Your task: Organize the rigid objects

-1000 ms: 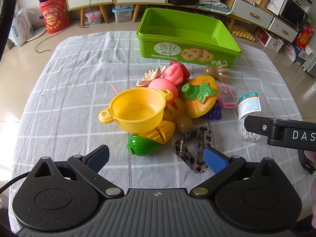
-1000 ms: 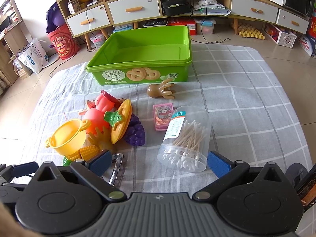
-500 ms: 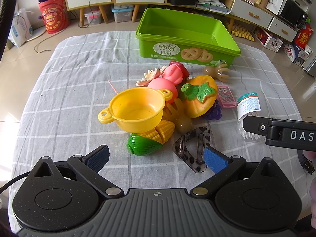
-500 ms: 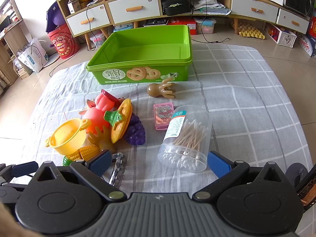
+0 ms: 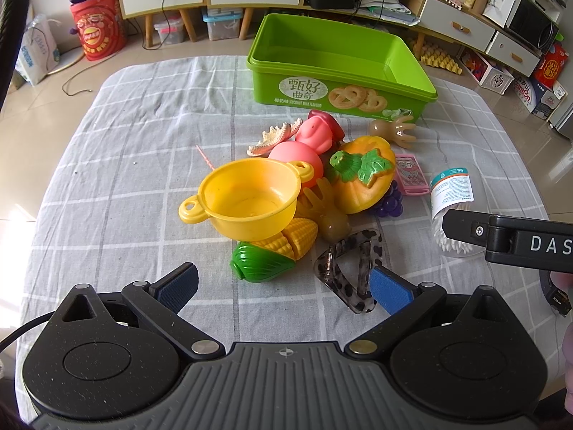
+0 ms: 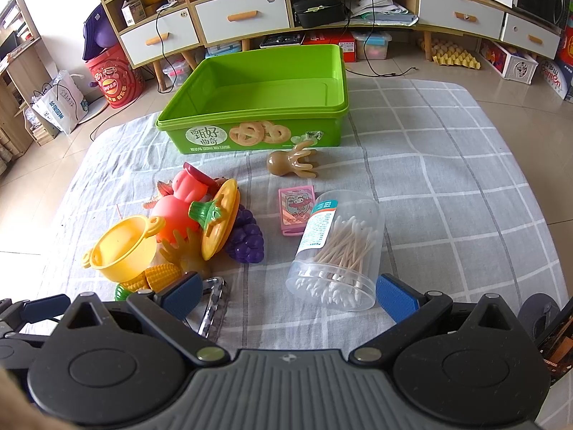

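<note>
Both the left gripper [image 5: 283, 286] and right gripper [image 6: 288, 295] are spread wide, holding nothing. Only the right view shows the whole clear plastic cotton-swab jar [image 6: 338, 251]; the left view's lower right has it half-hidden.

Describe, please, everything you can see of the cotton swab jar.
The cotton swab jar is a clear plastic cylinder lying on its side on the checked cloth, packed with wooden-stemmed swabs. A white and teal label wraps its far end. It lies beside the pink card box, just ahead of the open right gripper.
</note>
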`<state>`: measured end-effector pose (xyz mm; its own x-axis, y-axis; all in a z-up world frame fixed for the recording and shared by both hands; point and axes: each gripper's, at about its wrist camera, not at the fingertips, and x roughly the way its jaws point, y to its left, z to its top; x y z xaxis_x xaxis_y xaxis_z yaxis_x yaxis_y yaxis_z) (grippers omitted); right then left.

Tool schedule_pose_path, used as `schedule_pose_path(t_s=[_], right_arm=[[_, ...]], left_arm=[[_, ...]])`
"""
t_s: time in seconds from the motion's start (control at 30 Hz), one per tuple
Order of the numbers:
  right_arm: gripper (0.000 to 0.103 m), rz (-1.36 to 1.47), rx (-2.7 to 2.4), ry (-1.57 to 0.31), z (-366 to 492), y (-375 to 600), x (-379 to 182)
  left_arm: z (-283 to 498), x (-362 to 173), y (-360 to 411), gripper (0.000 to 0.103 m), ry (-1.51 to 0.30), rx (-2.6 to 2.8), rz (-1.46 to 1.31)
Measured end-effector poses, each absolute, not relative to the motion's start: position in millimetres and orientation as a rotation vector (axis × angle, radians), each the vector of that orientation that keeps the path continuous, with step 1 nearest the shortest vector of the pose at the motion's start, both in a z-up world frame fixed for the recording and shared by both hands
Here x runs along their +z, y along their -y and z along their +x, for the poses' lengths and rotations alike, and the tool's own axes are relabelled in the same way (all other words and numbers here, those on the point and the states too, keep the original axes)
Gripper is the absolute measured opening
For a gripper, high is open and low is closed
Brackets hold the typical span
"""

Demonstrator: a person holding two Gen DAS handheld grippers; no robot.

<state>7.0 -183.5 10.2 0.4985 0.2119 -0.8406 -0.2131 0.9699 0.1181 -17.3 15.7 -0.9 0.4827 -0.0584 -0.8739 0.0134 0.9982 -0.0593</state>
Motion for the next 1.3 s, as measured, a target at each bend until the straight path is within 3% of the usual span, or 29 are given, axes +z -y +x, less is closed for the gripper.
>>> schedule_pose_path(t_s=[0.73,1.3], right_arm=[[0.09,0.034,0.214,-1.058,35.2,202.3,8.5],[0.09,0.241,0.108,-1.263,75.5,237.1,-36.7]], left_arm=[[5.7,-1.1,-41.4,0.1,-1.092,-0.073,-0.151],[37.8,-31.0,-75.0,0.096,-1.141,-0.024,-0.362]])
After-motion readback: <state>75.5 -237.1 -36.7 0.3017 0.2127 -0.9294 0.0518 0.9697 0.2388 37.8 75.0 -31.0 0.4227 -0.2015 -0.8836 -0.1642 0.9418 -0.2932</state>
